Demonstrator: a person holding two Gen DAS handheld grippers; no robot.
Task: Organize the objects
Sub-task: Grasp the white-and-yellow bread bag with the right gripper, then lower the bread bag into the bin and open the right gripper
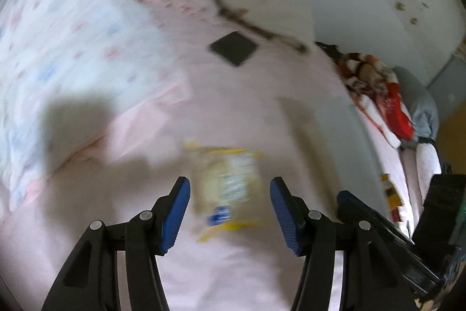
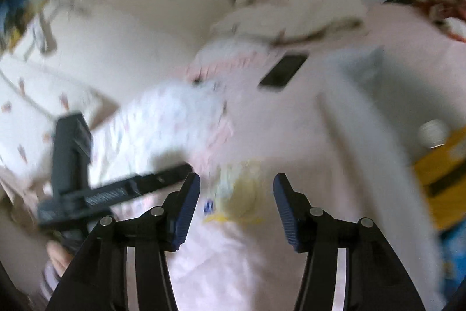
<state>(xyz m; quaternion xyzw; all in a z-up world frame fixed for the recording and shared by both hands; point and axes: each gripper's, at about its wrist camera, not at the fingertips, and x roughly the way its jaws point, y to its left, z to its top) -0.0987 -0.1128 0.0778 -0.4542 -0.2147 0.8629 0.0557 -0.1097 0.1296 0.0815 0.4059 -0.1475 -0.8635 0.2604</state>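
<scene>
We see a yellow-edged snack packet (image 1: 228, 185) lying flat on the pink bedsheet (image 1: 256, 107), framed between the left tongs (image 1: 230, 212) and just ahead of the right tongs (image 2: 236, 207). Both tongs stand apart, gripping nothing. A dark flat phone-like slab (image 1: 234, 47) lies farther up the bed, a patterned quilt (image 1: 67, 42) beside it. Heavy motion blur.

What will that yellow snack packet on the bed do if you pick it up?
The yellow packet looks like thin, crinkly plastic, so it will probably bend and sag. It lies flat on the soft pink sheet, so it seems light. The smooth film may be slippery.
</scene>
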